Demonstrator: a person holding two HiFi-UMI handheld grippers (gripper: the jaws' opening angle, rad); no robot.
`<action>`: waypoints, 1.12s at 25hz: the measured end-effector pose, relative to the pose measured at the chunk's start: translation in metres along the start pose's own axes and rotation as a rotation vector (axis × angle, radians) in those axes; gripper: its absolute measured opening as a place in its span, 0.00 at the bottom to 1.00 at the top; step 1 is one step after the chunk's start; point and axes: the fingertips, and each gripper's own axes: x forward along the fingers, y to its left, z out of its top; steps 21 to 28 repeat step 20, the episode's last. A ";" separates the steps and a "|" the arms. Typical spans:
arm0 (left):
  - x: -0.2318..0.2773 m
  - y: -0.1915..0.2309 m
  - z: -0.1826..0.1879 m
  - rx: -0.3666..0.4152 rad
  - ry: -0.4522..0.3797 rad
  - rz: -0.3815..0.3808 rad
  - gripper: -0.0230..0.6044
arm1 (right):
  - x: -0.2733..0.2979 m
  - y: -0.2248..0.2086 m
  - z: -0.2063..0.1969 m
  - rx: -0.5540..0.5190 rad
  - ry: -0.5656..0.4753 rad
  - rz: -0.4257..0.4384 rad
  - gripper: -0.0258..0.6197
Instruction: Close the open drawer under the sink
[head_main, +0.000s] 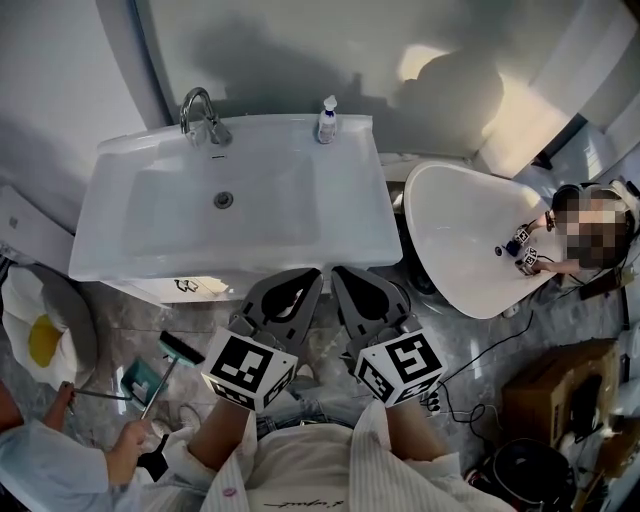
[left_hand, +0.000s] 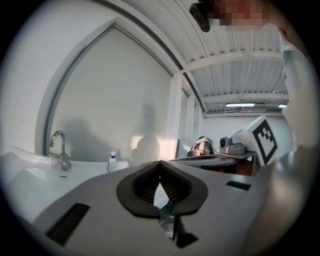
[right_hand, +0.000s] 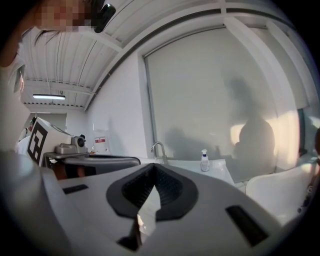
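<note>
The white sink (head_main: 150, 240) with a chrome faucet (head_main: 203, 117) and a soap bottle (head_main: 327, 119) fills the upper middle of the head view. Under its front rim only a narrow white strip of the cabinet or drawer front (head_main: 165, 291) shows; the rest is hidden by the basin. My left gripper (head_main: 312, 273) and right gripper (head_main: 341, 270) are side by side just in front of that rim, both shut and empty, tips pointing at the sink. The left gripper (left_hand: 160, 164) looks up over the sink (left_hand: 30, 167). The right gripper (right_hand: 153, 167) faces the faucet (right_hand: 159, 151).
A second white basin (head_main: 470, 240) stands to the right with a person (head_main: 585, 230) beside it. At the lower left a hand (head_main: 130, 450) holds a brush (head_main: 178, 350). A cardboard box (head_main: 555, 390) and cables (head_main: 480, 360) lie on the floor at the right.
</note>
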 end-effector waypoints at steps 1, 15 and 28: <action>-0.001 0.000 0.000 0.000 0.001 0.001 0.06 | 0.000 0.000 -0.001 0.005 0.001 0.000 0.05; -0.005 0.004 -0.006 0.012 0.023 0.000 0.06 | 0.001 0.005 -0.006 0.029 0.015 0.010 0.05; -0.003 0.003 -0.007 0.023 0.030 -0.036 0.06 | 0.002 0.003 -0.005 0.028 0.002 0.004 0.05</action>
